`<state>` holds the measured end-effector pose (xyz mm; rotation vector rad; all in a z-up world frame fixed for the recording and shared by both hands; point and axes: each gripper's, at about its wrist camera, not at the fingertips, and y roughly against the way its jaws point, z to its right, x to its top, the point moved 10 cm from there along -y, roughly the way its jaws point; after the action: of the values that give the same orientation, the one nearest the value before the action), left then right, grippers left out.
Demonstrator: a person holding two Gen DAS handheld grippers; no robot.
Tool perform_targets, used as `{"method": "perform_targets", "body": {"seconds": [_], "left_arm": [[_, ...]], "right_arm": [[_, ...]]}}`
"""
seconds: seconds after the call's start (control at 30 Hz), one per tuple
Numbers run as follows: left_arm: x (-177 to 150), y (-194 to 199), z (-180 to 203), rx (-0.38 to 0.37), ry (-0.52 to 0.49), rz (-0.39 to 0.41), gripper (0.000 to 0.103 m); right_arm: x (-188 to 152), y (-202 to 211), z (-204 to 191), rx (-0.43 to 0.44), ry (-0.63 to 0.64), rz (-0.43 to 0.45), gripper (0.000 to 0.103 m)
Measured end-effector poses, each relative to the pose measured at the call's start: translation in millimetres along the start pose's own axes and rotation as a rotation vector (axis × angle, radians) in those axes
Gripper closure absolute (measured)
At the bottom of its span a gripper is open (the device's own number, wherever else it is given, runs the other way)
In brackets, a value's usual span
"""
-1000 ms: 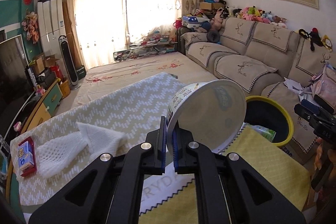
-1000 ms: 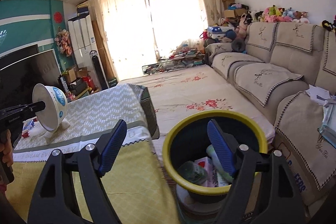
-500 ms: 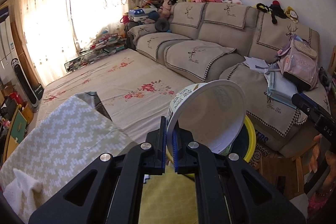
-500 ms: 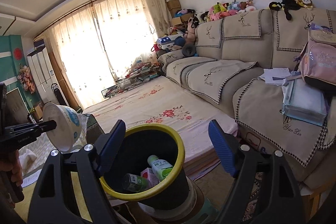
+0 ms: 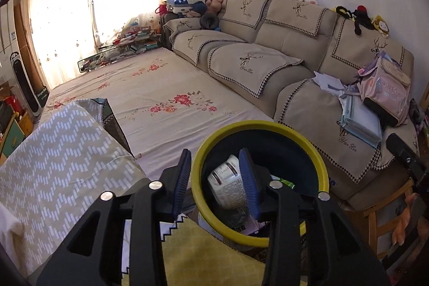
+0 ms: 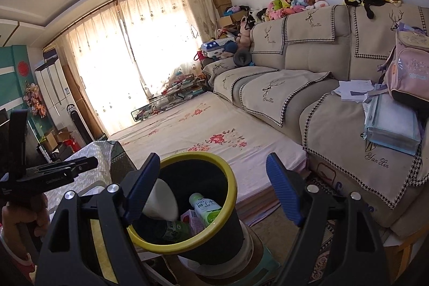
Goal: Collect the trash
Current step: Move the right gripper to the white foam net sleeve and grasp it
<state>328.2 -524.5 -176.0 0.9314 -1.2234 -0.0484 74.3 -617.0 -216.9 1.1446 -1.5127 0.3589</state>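
Note:
A dark trash bin with a yellow rim (image 5: 257, 125) (image 6: 195, 156) stands beside the table. The white paper bowl (image 5: 228, 185) (image 6: 161, 199) lies inside the bin, free of any gripper. My left gripper (image 5: 215, 180) is open over the bin's near rim; it also shows from the side in the right wrist view (image 6: 53, 172). My right gripper (image 6: 211, 192) is wide open and empty, with the bin between its fingers. A green-labelled bottle (image 6: 206, 208) and other packaging lie in the bin.
The table with a zigzag cloth (image 5: 53, 152) and yellow cloth (image 5: 201, 253) is at the left. A beige sofa (image 5: 268, 58) with a pink backpack (image 5: 386, 95) runs along the right. A floral mattress (image 5: 161, 98) lies beyond the bin.
My left gripper swung from the table to over the bin, opened and let go of the white bowl, which now lies in the bin. My right gripper stayed open by the bin.

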Motion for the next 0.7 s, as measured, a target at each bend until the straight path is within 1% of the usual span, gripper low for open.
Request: {"method": "perform_targets", "body": {"seconds": [0.13,0.17,0.2,0.23,0.27,0.37,0.47,0.6,0.7], "left_arm": [[1,45,-28,0.010,0.052,0.093,0.062],[0,57,-36,0.017,0.071,0.119,0.059],[-1,70,-46,0.034,0.094,0.149,0.055],[-5,83,-57,0.060,0.113,0.175,0.052],[-10,97,-72,0.098,0.134,0.202,0.050],[-29,139,-115,0.202,0.190,0.262,0.049],[-52,183,-168,0.327,0.251,0.311,0.045],[-85,231,-236,0.472,0.330,0.337,0.044],[-113,268,-284,0.581,0.388,0.364,0.044]], "right_arm": [[-4,-2,-20,0.026,0.028,-0.013,0.026],[-5,-2,-25,0.035,0.037,-0.016,0.026],[-6,-1,-31,0.042,0.044,-0.016,0.026],[-7,-1,-37,0.050,0.053,-0.017,0.026],[-7,-1,-43,0.058,0.062,-0.018,0.026],[-9,-2,-67,0.095,0.092,-0.027,0.026],[-11,-4,-102,0.149,0.136,-0.041,0.026],[-15,-5,-167,0.277,0.210,-0.077,0.026],[-22,-6,-222,0.376,0.287,-0.121,0.025]]}}
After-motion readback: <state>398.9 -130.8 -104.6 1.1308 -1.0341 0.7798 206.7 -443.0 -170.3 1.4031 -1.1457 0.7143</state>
